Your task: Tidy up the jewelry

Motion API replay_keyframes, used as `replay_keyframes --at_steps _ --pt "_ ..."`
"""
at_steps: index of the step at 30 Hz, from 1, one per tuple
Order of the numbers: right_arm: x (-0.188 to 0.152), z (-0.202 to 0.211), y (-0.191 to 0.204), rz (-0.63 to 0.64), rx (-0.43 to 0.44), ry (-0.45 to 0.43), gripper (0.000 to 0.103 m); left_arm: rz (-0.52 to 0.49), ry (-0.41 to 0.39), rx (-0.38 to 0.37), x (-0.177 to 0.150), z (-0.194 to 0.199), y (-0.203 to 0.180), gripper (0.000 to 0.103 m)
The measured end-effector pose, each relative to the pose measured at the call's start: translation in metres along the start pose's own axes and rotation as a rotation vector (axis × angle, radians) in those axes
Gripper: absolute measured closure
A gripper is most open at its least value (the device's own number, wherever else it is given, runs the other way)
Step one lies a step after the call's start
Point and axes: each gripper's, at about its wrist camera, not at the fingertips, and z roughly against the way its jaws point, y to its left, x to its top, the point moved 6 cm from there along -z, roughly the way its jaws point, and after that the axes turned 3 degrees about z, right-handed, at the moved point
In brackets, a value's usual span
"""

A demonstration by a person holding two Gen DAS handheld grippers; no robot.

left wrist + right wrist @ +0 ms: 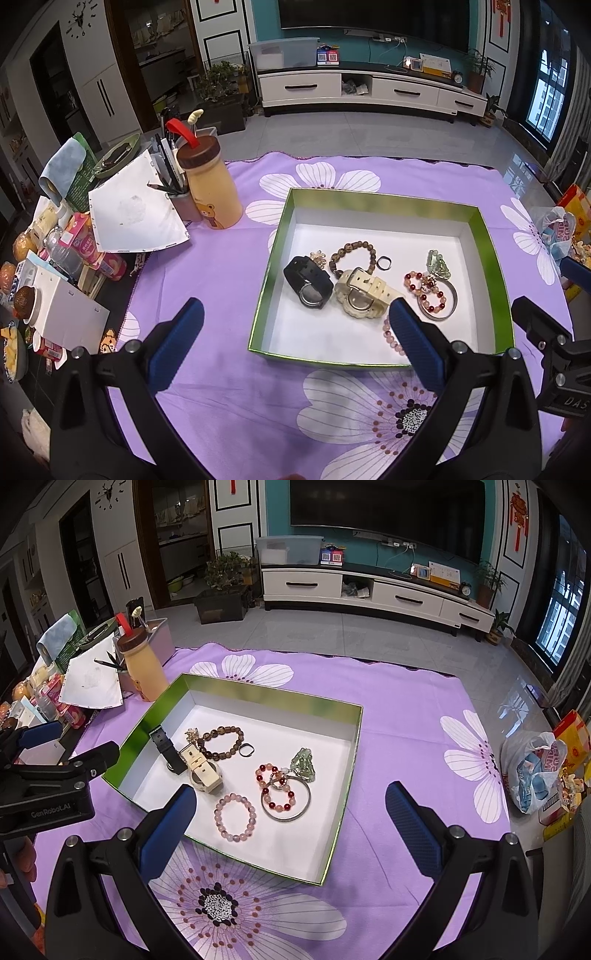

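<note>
Both the left claw (295,321) and the right claw (290,805) were held released above the worktop (406,716), with watches and bracelets collected in the green box (258,696).

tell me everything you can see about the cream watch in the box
The cream watch is chunky, plastic-looking, with a round scalloped case and a wide strap buckled into a loop over it. It lies on the white floor of the green box, left of centre. It touches the black watch beside it and seems to overlap the brown bead bracelet. Neither tool touches it.
</note>
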Motion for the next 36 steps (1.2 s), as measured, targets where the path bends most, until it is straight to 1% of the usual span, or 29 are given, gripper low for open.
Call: replay_keyframes --at_steps 36 --pt "-0.0007 -0.0022 0.0028 0.000 0.004 -0.001 0.001 0.003 0.009 0.006 -0.0006 -0.0059 0.0015 0.002"
